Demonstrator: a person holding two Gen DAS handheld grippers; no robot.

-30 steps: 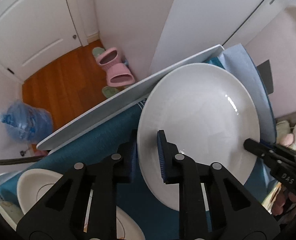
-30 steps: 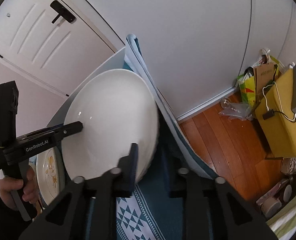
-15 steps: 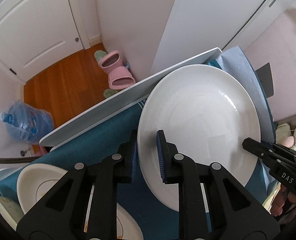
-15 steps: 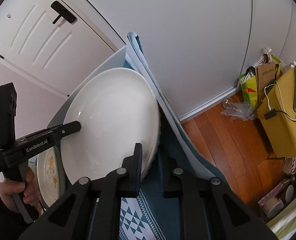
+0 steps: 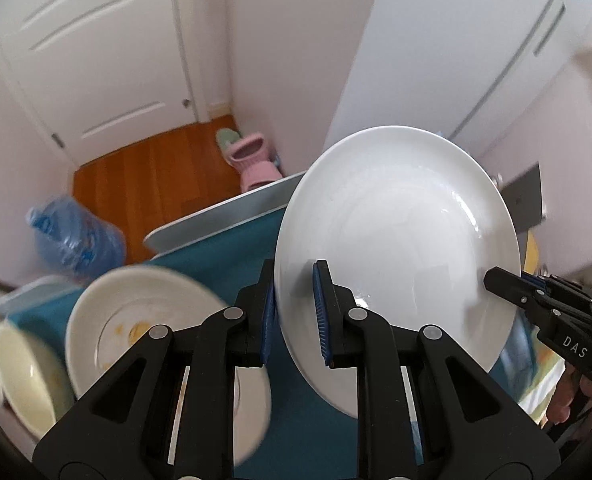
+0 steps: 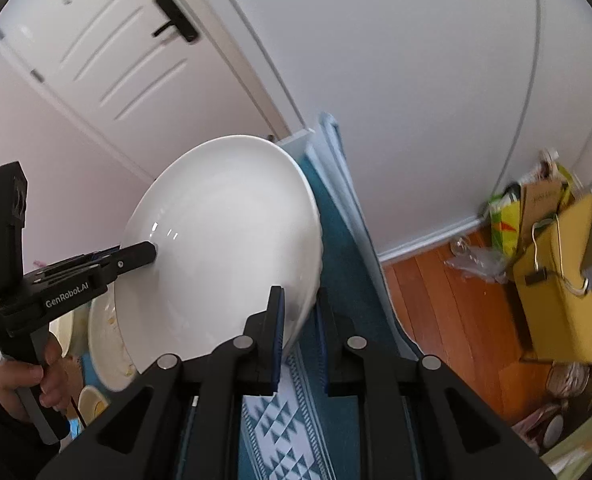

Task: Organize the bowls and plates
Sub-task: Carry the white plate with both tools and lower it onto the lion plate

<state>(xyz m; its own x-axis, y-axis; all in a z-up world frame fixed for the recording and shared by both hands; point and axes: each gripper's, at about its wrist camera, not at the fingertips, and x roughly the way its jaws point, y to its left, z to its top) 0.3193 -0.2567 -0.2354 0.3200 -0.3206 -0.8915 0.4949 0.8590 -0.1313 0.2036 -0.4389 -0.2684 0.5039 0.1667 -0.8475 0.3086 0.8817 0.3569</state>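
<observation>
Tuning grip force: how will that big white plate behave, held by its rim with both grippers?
The white plate looks glazed, with bright glare spots, so it is probably slippery between the fingers. It looks rigid ceramic, likely heavy for its size and breakable if dropped. The left gripper and right gripper pinch opposite edges while it is tilted, so uneven force could make it pivot.

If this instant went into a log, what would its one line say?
left gripper: shut on white plate | right gripper: shut on its opposite rim | plate: lifted, tilted | dirty plate: below, on table

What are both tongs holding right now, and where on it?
Both grip the large round white ceramic plate by opposite rim edges: left tongs, right tongs.
</observation>
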